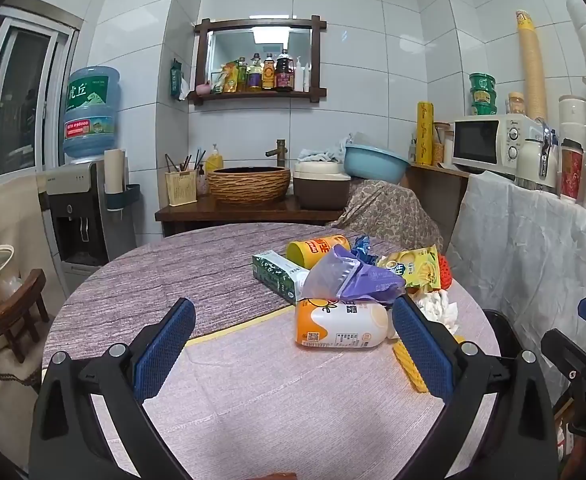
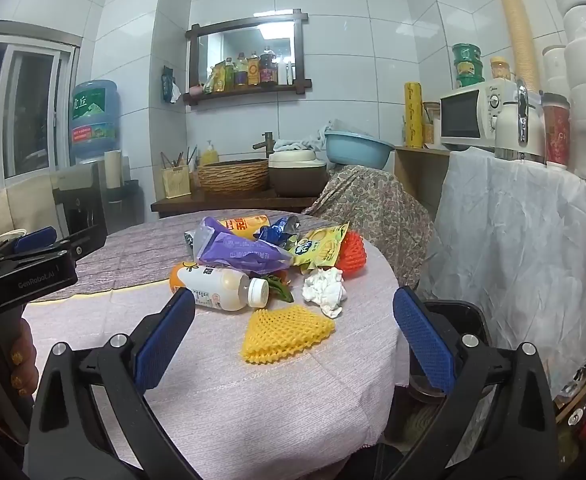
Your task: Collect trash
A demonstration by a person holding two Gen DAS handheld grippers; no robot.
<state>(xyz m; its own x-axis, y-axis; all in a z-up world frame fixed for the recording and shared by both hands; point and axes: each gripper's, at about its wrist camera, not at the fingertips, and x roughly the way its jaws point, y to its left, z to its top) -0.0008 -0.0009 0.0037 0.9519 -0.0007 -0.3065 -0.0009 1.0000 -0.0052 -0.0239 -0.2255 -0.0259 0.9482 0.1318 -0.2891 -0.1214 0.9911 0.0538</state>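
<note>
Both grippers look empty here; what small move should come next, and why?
Probably ease the right gripper forward and down onto the yellow foam net. It lies nearest, loose and apart from the pile, between the open fingers. The dark bin sits just off the table's right edge.

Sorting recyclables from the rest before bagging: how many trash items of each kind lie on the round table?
Plastic bottles: 1, the drink bottle
Canisters: 1, the yellow can
Cartons: 1, the green box
Wrappers and bags: 3, purple bag, blue wrapper, yellow snack bag
Foam nets: 2, yellow, red
Tissue wads: 1
Total: 9
</note>
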